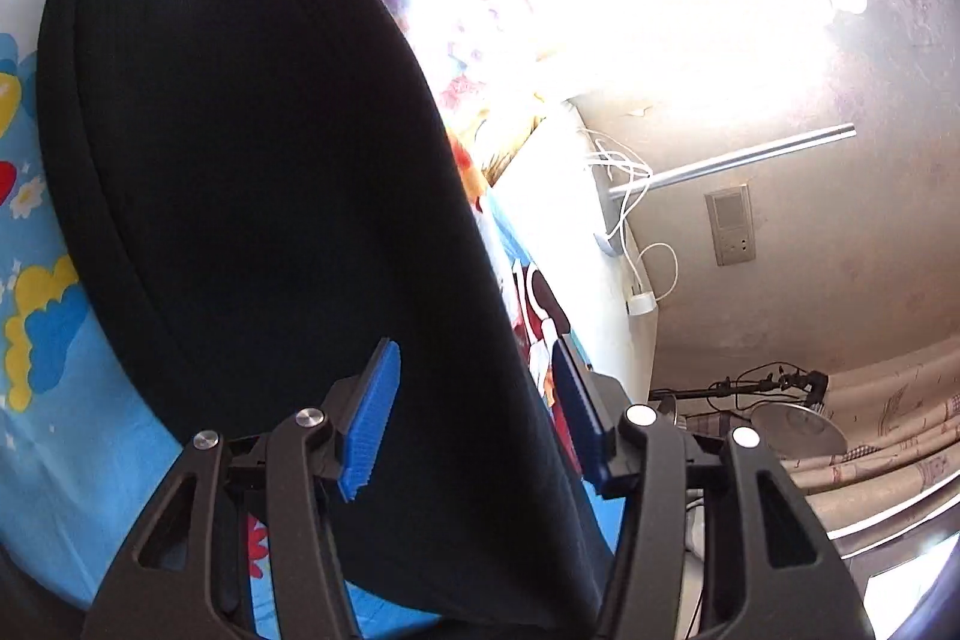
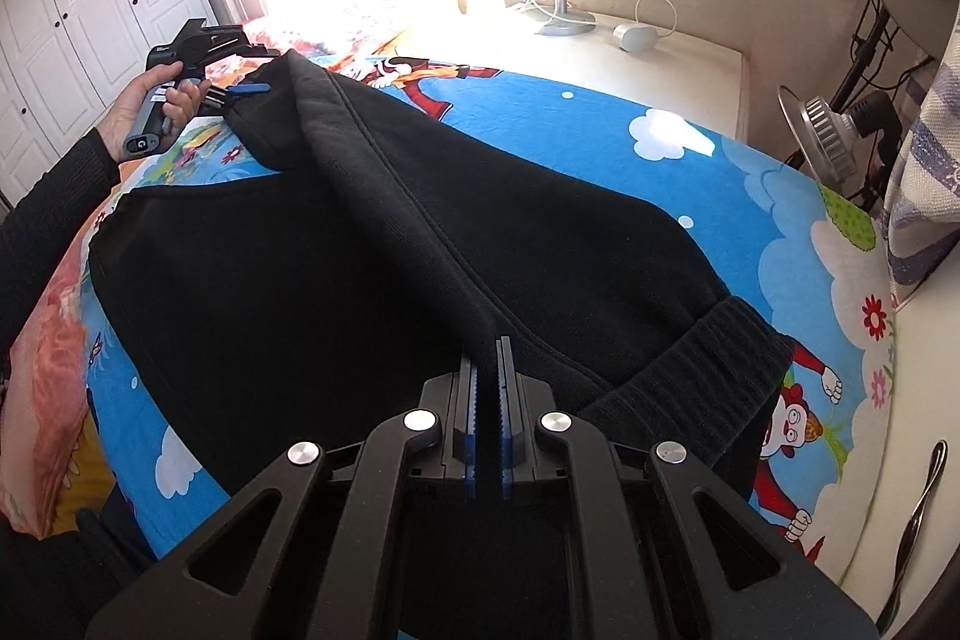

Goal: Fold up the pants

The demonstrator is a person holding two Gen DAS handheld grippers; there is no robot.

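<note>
- At upper left of the right wrist view, a hand (image 2: 141, 103) holds the left gripper (image 2: 249, 88) at the far end of the pants (image 2: 270, 280). In its own view the jaws stand half apart, astride the garment's edge, with the pads not visibly pressing on cloth.
- Across the middle of the frame the pants lie on a cartoon-print bedsheet (image 2: 690, 196). They are black and thick, and mostly spread flat. One raised ridge of cloth runs from the far end down to lower centre.
- At lower centre the right gripper (image 2: 487, 349) is closed, and it looks to be pinching that ridge at its near end.
- At lower right a ribbed band (image 2: 708, 358) lies flat on the sheet, slightly curled at its edge.
- Judged step: taking hold of one long edge, ready to fold the garment lengthwise.
- Next move: the left jaws need a firm bite on the cloth. Both hands should then carry the edge across together, keeping it taut so the heavy fabric lands without bunching.
</note>
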